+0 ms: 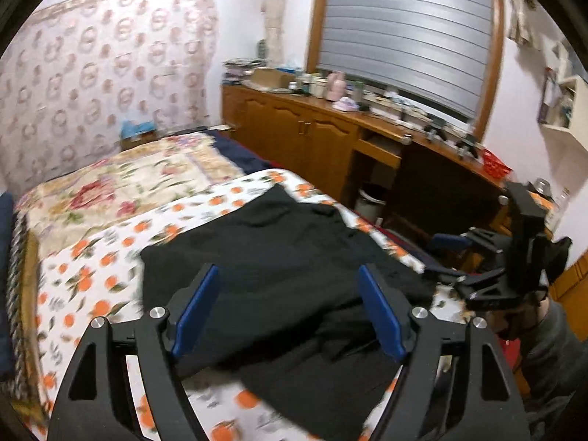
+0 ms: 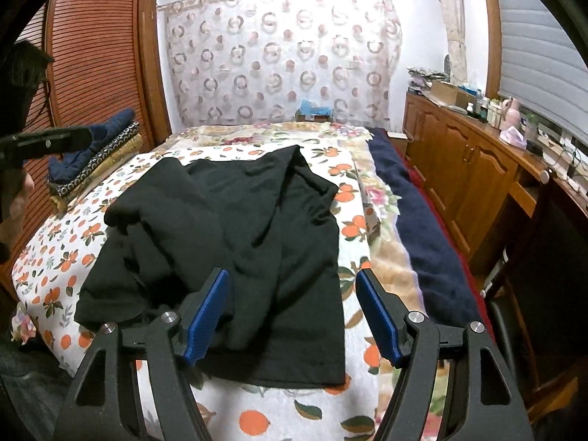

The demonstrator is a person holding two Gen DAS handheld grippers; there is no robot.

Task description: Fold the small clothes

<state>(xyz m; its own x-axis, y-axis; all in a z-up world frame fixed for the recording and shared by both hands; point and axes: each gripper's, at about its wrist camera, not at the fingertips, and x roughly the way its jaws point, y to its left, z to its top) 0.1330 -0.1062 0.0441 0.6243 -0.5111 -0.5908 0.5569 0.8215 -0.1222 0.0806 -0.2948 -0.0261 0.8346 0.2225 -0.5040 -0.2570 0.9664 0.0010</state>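
between folds, both grippers free

we hold the left gripper [image 1: 286,308] and right gripper [image 2: 292,312] spread wide, grasping nothing, above the black garment [image 2: 235,228]. it lies rumpled and partly doubled over on the orange-print sheet [image 2: 47,268] on the bed. we judge the next move calls for pinching an edge to square the fold.
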